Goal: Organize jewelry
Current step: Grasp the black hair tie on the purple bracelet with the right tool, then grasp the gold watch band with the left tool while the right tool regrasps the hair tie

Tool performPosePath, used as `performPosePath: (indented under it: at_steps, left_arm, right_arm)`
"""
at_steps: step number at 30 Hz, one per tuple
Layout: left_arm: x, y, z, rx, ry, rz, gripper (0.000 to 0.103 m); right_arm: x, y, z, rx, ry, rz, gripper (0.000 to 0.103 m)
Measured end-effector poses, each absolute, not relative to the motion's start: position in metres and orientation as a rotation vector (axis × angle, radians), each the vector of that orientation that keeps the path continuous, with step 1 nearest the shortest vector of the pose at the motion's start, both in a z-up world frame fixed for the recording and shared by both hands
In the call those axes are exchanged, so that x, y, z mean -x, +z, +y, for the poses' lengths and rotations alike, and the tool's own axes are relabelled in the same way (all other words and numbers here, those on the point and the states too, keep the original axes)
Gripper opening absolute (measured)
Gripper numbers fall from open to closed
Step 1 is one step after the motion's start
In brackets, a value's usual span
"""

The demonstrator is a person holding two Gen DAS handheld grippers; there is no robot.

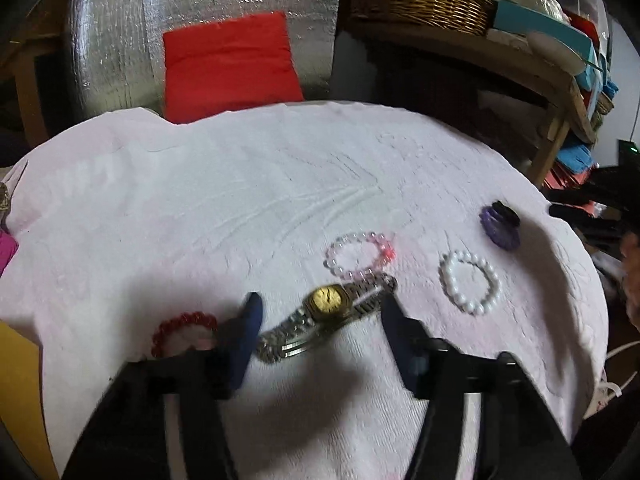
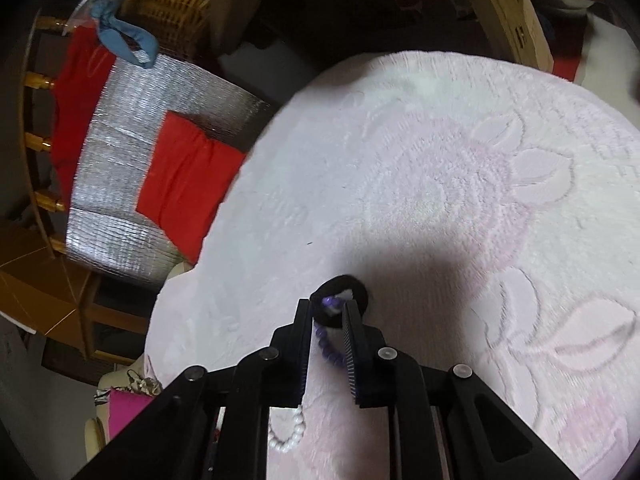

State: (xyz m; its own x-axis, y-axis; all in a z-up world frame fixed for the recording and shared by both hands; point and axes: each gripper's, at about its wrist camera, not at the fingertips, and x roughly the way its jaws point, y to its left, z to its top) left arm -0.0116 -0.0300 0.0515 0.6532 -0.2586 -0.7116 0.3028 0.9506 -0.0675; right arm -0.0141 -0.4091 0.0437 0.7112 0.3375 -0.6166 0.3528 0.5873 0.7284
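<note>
Left tongs [image 1: 320,312] are spread wide and holding nothing, their two blue-padded fingers standing on either side of the watch [image 1: 326,318] without touching it as far as the blur lets me judge. That watch, gold face and metal band, lies flat on the pale pink towel [image 1: 240,208] that covers the counter, its band running crosswise between the fingers, which looks like a line-up for a pinch across the band. Just outside the left finger sits the red bead bracelet [image 1: 182,334], partly hidden by the pad. Beyond the watch, the pink bead bracelet [image 1: 358,256] lies almost against the band's far end, and the white pearl bracelet [image 1: 470,282] rests to the right, apart from both.

Over to the right tongs [image 2: 329,307]: narrowed to a slim gap, with the purple bead bracelet [image 2: 330,344] running down between the fingers and the black hair tie [image 2: 342,286] looped at the tips. Both appear pinched together, lifted or just at the towel; I cannot tell which. In the left view that same purple and black bundle sits at the far right of the towel, away from the others, so my read is that pieces are being spaced out one by one across the cloth.
</note>
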Motion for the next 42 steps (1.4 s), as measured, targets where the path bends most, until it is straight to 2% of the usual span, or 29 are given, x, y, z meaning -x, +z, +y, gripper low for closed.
performPosePath:
  at_steps: [6, 8, 12, 14, 15, 16, 17, 22, 24, 26, 27, 29, 31, 36, 40, 42]
  left_arm:
    - [-0.008, 0.028, -0.045, -0.114, -0.371, 0.858, 0.064]
    - [-0.008, 0.024, -0.046, -0.124, -0.376, 0.869, 0.063]
    - [-0.009, 0.026, -0.048, -0.109, -0.395, 0.898, 0.040]
    - [-0.006, 0.026, -0.051, -0.117, -0.401, 0.904, 0.034]
    - [-0.004, 0.026, -0.052, -0.125, -0.408, 0.909, 0.028]
    - [-0.002, 0.027, -0.054, -0.127, -0.423, 0.922, 0.020]
    - [0.003, 0.027, -0.056, -0.126, -0.426, 0.929, 0.021]
    - [0.014, 0.027, -0.053, -0.103, -0.446, 0.961, 0.021]
    - [0.018, 0.027, -0.050, -0.080, -0.459, 0.970, 0.021]
    - [0.021, 0.028, -0.047, -0.058, -0.469, 0.980, 0.021]
    - [0.023, 0.028, -0.046, -0.055, -0.473, 0.984, 0.021]
    - [0.027, 0.029, -0.046, -0.056, -0.480, 0.989, 0.021]
    - [0.030, 0.030, -0.047, -0.065, -0.479, 0.989, 0.021]
    - [0.034, 0.031, -0.053, -0.129, -0.456, 0.955, 0.021]
    - [0.036, 0.031, -0.059, -0.169, -0.453, 0.937, 0.033]
    - [0.035, 0.030, -0.060, -0.162, -0.451, 0.936, 0.033]
  right_arm:
    - [0.036, 0.043, -0.433, -1.040, -0.026, 0.780, 0.017]
    - [0.033, 0.039, -0.435, -1.064, -0.024, 0.797, 0.020]
    - [0.017, 0.022, -0.430, -1.114, -0.008, 0.864, 0.021]
    - [0.005, 0.016, -0.425, -1.116, -0.001, 0.894, 0.029]
    - [0.001, 0.015, -0.421, -1.114, 0.003, 0.903, 0.032]
    - [-0.005, 0.012, -0.417, -1.114, 0.009, 0.915, 0.040]
    - [-0.010, 0.009, -0.415, -1.115, 0.008, 0.920, 0.049]
    - [-0.027, 0.000, -0.410, -1.070, -0.037, 0.927, 0.051]
    - [-0.036, -0.003, -0.407, -1.048, -0.032, 0.925, 0.045]
    - [-0.042, -0.005, -0.402, -1.019, -0.025, 0.939, 0.032]
    - [-0.044, -0.007, -0.400, -1.013, -0.024, 0.950, 0.030]
    - [-0.046, -0.009, -0.399, -1.003, -0.033, 0.957, 0.020]
    - [-0.045, -0.009, -0.401, -1.004, -0.039, 0.953, 0.015]
    - [-0.034, 0.002, -0.406, -0.994, -0.062, 0.909, 0.014]
    - [-0.023, 0.017, -0.411, -0.974, -0.048, 0.865, 0.013]
    - [-0.019, 0.022, -0.413, -0.979, -0.023, 0.856, 0.013]
